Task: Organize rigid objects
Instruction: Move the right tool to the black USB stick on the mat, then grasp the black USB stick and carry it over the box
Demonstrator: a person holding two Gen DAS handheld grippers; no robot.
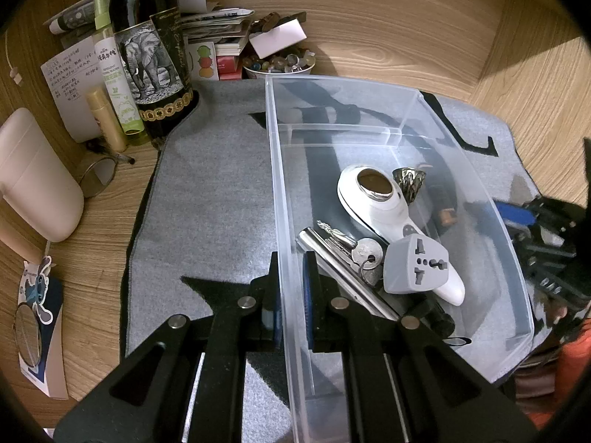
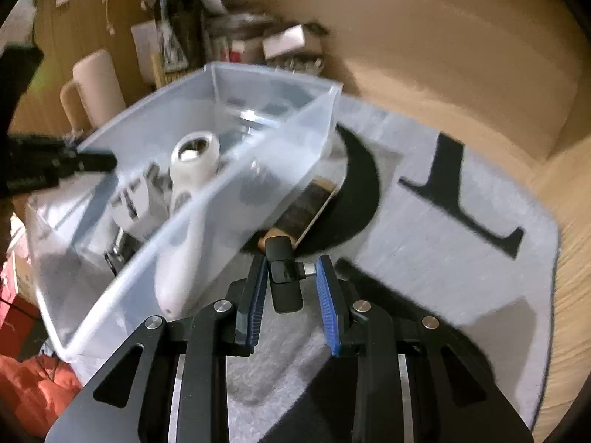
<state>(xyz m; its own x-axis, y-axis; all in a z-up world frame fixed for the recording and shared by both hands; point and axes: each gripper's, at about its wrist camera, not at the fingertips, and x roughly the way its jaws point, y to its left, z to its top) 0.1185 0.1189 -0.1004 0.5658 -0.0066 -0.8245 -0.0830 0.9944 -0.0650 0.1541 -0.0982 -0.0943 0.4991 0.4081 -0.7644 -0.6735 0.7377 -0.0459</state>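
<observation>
A clear plastic bin point(image 1: 280, 192) sits on a grey mat point(image 1: 214, 184). It holds a white handheld device point(image 1: 373, 199), a grey plug adapter point(image 1: 417, 262), keys point(image 1: 354, 247), a metal bar point(image 1: 332, 265), a silver cup point(image 1: 408, 179) and a small battery point(image 1: 447, 214). My left gripper point(image 1: 291, 291) is shut on the bin's left wall. In the right wrist view the bin point(image 2: 258, 147) is left of my right gripper point(image 2: 291, 288). The right gripper is shut on a small black device point(image 2: 284, 280) with a metal plug. A dark wood-edged block point(image 2: 306, 206) lies ahead by the bin.
A dark wine bottle point(image 1: 147, 48), spray bottle point(image 1: 114, 85), tube point(image 1: 105, 118), papers and a bowl of stones point(image 1: 280, 64) crowd the far left on the wooden desk. A white case point(image 1: 33, 177) and glasses point(image 1: 99, 173) lie left. Orange fabric point(image 2: 33, 387) lies near.
</observation>
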